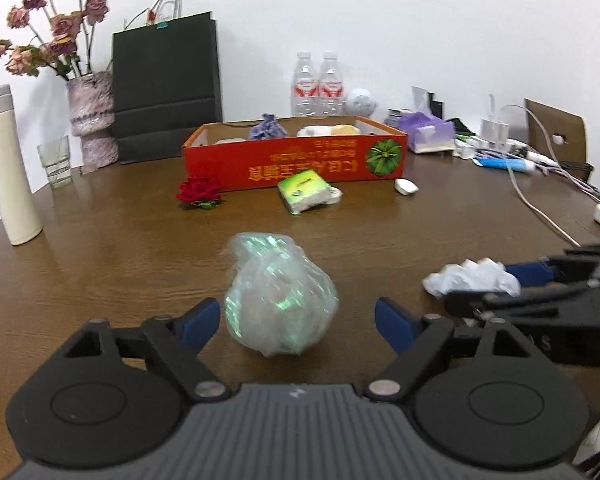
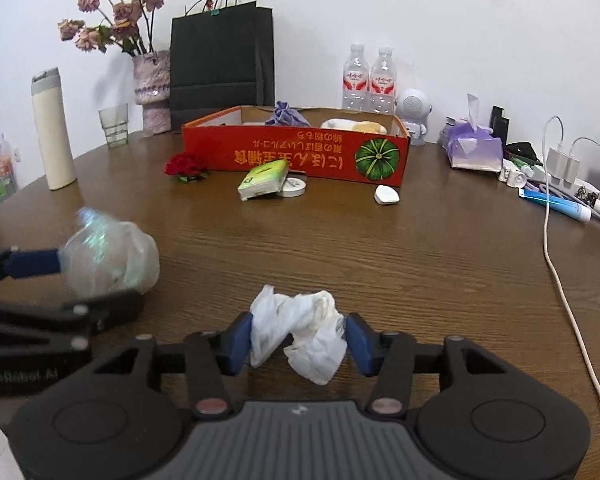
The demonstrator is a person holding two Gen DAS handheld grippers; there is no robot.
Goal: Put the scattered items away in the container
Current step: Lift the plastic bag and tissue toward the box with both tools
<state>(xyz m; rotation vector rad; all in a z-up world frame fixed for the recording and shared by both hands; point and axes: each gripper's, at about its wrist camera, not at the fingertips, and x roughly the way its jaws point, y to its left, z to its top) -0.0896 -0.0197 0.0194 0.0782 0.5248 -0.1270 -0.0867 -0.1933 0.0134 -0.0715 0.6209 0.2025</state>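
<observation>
Left wrist view: the left tool (image 1: 298, 322) stands wide apart, its blue-padded fingers (image 1: 200, 322) on either side of a crinkled, translucent plastic bundle (image 1: 280, 296) with an iridescent green sheen; gaps show between pads and film, so nothing is gripped. The bundle is rounded, bulb-shaped and sits on the dark wood-grain surface (image 1: 120, 260).

Right wrist view: the right tool (image 2: 298, 340) is partly closed, both blue pads pressed against a crumpled white tissue wad (image 2: 300, 334), soft and irregular in shape. Whether the wad rests on the surface or is lifted cannot be told. The left tool appears at the left edge of this view, one blue pad beside the plastic bundle.

Container: a shallow rectangular red cardboard box (image 2: 296, 152) with printed yellow characters and a green pumpkin graphic lies at the far middle of the surface. Inside it are a gathered purple fabric pouch (image 2: 286, 116) and a pale plush-looking item (image 2: 354, 125).

Loose items just in front of the box: a red artificial rose (image 2: 186, 167), a soft green tissue packet (image 2: 264, 179) partly overlying a white tape roll (image 2: 294, 188), and a small smooth white plastic piece (image 2: 387, 194).

Surroundings: a cream cylindrical flask (image 2: 52, 128), a ribbed clear glass (image 2: 114, 125), a mottled vase of dried roses (image 2: 152, 92), a matte black paper bag (image 2: 222, 60), two clear water bottles (image 2: 368, 80), and white cables (image 2: 560, 264) at right.
</observation>
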